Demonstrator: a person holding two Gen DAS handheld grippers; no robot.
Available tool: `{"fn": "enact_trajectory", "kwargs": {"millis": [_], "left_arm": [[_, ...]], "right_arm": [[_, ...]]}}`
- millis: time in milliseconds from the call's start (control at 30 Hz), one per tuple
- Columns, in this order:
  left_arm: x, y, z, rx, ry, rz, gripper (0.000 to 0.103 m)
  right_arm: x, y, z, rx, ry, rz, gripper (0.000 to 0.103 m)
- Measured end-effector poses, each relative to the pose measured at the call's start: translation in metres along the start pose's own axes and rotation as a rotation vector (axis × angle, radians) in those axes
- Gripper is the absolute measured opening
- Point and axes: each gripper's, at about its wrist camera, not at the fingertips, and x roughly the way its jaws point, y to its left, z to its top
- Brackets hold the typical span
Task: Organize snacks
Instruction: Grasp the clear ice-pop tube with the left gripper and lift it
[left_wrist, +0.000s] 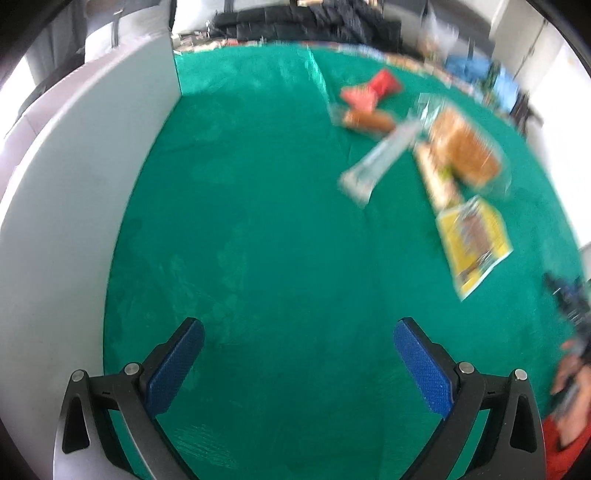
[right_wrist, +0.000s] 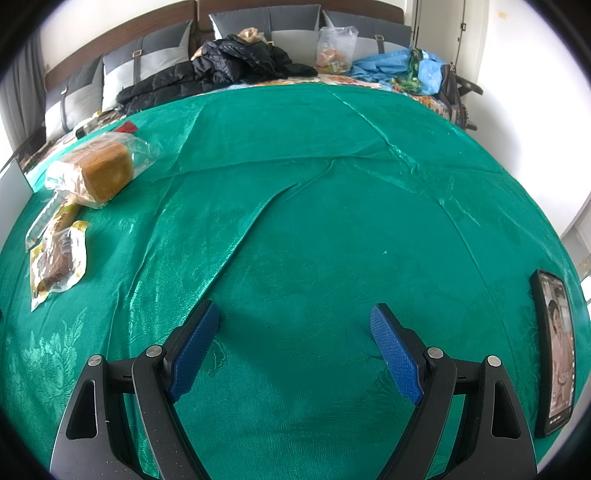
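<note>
Left gripper (left_wrist: 299, 332) hangs over the green cloth (left_wrist: 258, 221) with its blue pads (left_wrist: 173, 365) spread wide and nothing between them. Its view is blurred. A white panel (left_wrist: 74, 206) stands along the cloth's left edge. Well ahead and to the right lie the snacks: a yellow packet (left_wrist: 474, 242) nearest, a bagged loaf of bread (left_wrist: 463, 149) beyond it, a long pale wrapper (left_wrist: 376, 160) beside the loaf, and farther off a red packet (left_wrist: 371, 90) with an orange-brown item (left_wrist: 367, 120) just below it.

Right gripper (right_wrist: 295, 317) also stands with its jaws wide apart, holding nothing, above bare creased cloth (right_wrist: 314, 206). In its view the snacks sit far to the left: the loaf of bread (right_wrist: 99, 170) in its clear bag, a slim pale packet (right_wrist: 55, 219) touching it, and the yellow packet (right_wrist: 57, 262) closest. A black phone (right_wrist: 557, 350) with a lit screen lies at the right edge. Dark jackets (right_wrist: 221, 70) and cushions (right_wrist: 147, 62) sit beyond the cloth.
</note>
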Motion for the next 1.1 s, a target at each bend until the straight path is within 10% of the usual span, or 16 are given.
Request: {"fn": "enact_trajectory", "kwargs": {"millis": [500,600,667,1100], "left_arm": [[0.057,-0.082,0.115,0.319,-0.028,0.074,0.095],[0.076,-0.084,0.123,0.306,0.007,0.069,0.065],[0.075,-0.081,0.125,0.264,-0.012,-0.008,0.028],[0.003,-0.046,-0.013,0.147,-0.015,0.006,0.018]], "right_arm": [[0.0,0.001,0.0,0.002,0.0,0.002,0.086],[0.001,0.001,0.0,0.001,0.0,0.001,0.086],[0.001,0.001,0.0,0.001,0.0,0.001,0.086],[0.001,0.001,0.0,0.001,0.0,0.002,0.086]]}}
